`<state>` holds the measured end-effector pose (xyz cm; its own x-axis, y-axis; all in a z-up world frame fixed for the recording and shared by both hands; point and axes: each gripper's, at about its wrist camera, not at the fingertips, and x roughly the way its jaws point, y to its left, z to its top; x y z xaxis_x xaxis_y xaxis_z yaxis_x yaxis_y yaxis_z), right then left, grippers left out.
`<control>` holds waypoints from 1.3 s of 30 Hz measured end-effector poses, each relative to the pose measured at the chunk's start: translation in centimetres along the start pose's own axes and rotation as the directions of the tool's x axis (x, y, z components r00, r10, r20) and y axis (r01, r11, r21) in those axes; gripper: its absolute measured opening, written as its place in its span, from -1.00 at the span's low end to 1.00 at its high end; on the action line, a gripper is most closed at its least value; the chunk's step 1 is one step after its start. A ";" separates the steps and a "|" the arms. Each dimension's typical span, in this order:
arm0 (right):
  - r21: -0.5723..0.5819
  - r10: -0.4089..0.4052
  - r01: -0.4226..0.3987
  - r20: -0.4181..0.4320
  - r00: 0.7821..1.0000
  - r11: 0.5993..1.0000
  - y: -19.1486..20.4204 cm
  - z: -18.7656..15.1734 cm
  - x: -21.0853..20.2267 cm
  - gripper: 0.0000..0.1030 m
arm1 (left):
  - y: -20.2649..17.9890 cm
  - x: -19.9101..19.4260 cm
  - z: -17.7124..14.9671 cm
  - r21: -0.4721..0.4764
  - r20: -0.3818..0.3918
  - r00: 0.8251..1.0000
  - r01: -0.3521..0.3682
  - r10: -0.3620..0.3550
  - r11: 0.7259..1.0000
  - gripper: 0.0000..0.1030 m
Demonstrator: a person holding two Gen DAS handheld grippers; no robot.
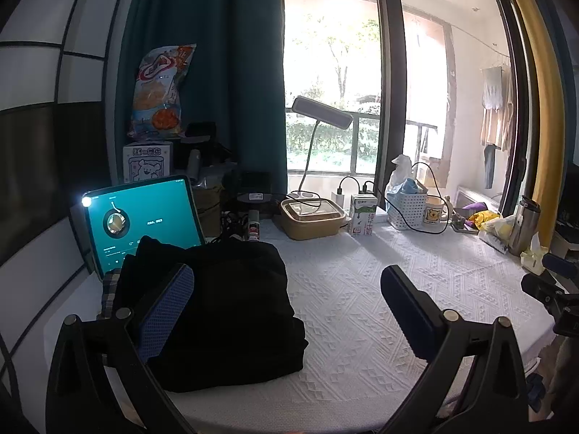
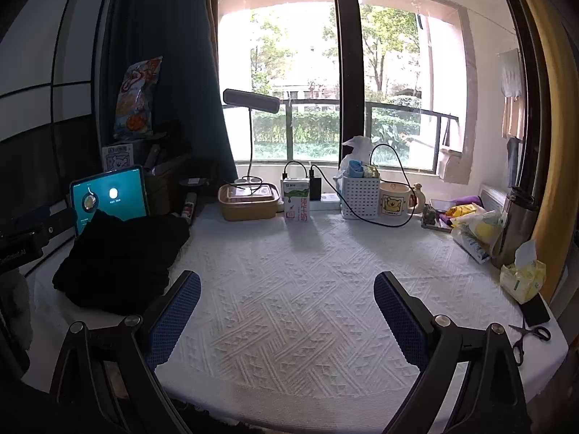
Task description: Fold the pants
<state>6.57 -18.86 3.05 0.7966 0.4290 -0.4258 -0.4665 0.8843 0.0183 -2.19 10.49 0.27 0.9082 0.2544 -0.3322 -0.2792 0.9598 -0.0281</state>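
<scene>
Black pants (image 1: 231, 311) lie folded in a thick bundle at the left side of the white textured tablecloth (image 1: 362, 311); they also show in the right wrist view (image 2: 123, 256). My left gripper (image 1: 286, 285) is open and empty, its left finger over the bundle's near left part. My right gripper (image 2: 287, 289) is open and empty above the bare middle of the cloth (image 2: 289, 282), to the right of the pants.
A lit tablet (image 1: 141, 217) leans behind the pants. At the back stand a lunch box (image 2: 248, 200), milk carton (image 2: 296, 199), white basket (image 2: 360, 195), mug (image 2: 394, 200) and desk lamp (image 2: 251, 101). A steel flask (image 2: 514, 224), tissues (image 2: 523, 275) and scissors (image 2: 530, 336) are on the right.
</scene>
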 end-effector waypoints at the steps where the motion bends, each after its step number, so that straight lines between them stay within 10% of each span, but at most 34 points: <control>1: 0.001 0.000 0.000 0.000 1.000 1.000 0.0 0.0 0.0 0.89 | 0.0 -0.1 0.0 0.001 0.001 1.000 0.001 -0.001 1.000 0.98; 39: 0.001 0.002 -0.002 -0.003 1.000 1.000 -0.2 -0.3 0.1 0.89 | -0.5 -0.1 0.1 0.010 -0.001 1.000 0.008 -0.008 1.000 0.98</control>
<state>6.64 -19.00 2.74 0.7945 0.4300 -0.4288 -0.4675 0.8838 0.0201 -2.09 10.02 0.39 0.9100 0.2467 -0.3333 -0.2690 0.9629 -0.0217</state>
